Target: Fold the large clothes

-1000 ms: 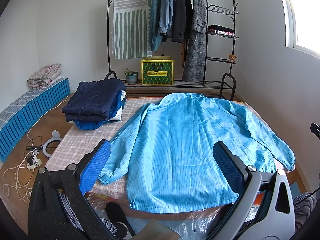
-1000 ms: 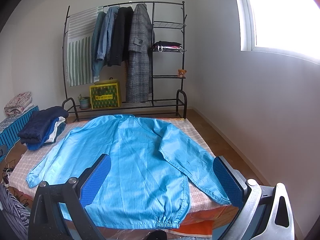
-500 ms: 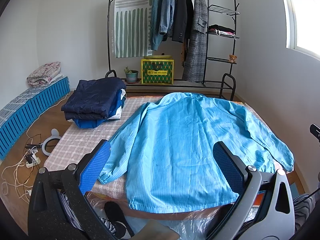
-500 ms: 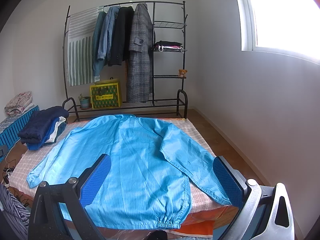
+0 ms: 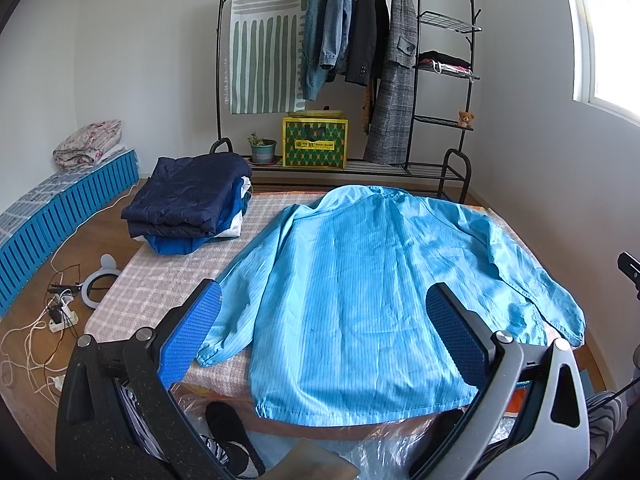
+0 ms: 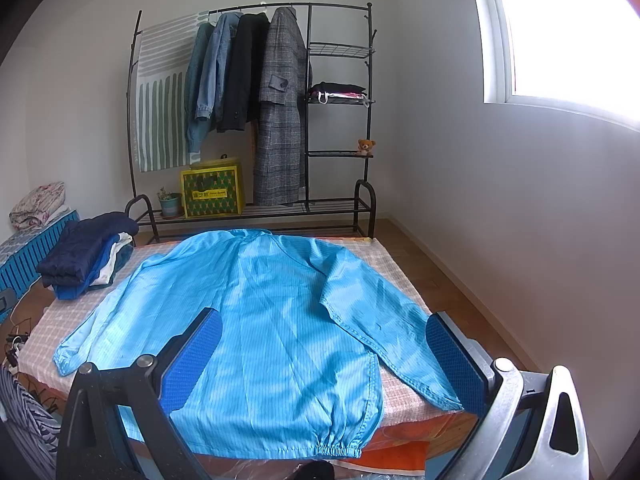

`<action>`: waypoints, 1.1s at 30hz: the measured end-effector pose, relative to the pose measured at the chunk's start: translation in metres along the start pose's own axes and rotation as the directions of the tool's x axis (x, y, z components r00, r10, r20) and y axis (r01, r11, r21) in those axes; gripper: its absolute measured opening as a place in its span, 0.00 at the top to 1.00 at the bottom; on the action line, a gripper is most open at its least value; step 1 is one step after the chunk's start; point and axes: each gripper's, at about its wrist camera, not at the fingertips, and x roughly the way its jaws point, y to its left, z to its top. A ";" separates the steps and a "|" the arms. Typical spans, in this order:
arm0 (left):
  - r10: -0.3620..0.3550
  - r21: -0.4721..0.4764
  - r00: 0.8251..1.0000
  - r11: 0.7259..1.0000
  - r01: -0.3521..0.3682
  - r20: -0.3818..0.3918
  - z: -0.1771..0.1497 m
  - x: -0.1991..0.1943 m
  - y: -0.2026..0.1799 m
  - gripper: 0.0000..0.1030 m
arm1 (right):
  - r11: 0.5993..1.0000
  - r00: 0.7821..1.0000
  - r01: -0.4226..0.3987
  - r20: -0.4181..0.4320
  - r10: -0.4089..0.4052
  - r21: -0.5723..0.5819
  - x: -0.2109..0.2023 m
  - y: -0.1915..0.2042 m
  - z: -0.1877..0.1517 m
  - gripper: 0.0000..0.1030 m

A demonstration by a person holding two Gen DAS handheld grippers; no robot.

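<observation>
The light blue jacket (image 5: 360,292) lies spread flat, back up, across the tabletop (image 5: 160,280), hem at the near edge. Left tool (image 5: 322,334) and right tool (image 6: 324,354) hover above, jaws wide, empty. Folding not begun; judged next: grasp a sleeve cuff, fold inward.

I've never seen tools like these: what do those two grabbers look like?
Each hand-held gripper, left and right, has two black speckled arms with silver bolts, ending in fingers faced with bright blue, dimpled pads. No sleeves show.
</observation>
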 end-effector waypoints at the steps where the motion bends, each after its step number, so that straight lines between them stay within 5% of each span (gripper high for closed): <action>1: 0.002 0.000 1.000 1.000 -0.002 -0.001 0.000 0.000 0.000 0.00 | 1.000 1.000 -0.001 0.000 0.001 -0.001 0.000 0.000 0.000 0.00; 13: 0.021 -0.008 1.000 1.000 -0.022 -0.019 0.001 0.007 -0.001 0.00 | 1.000 1.000 -0.019 -0.018 0.018 -0.021 0.012 0.016 0.004 0.00; 23: 0.147 0.009 0.988 0.989 -0.147 -0.046 0.009 0.055 0.048 0.00 | 0.992 0.993 -0.121 -0.019 0.120 -0.033 0.052 0.058 0.021 0.00; 29: 0.214 0.031 0.976 0.977 -0.213 -0.032 0.013 0.074 0.096 0.00 | 0.941 0.941 -0.338 0.000 0.338 0.002 0.093 0.098 0.027 0.00; 33: 0.141 0.001 0.989 0.990 -0.141 -0.040 0.009 0.092 0.133 0.00 | 0.908 0.909 -0.417 -0.045 0.415 -0.044 0.124 0.135 0.030 0.00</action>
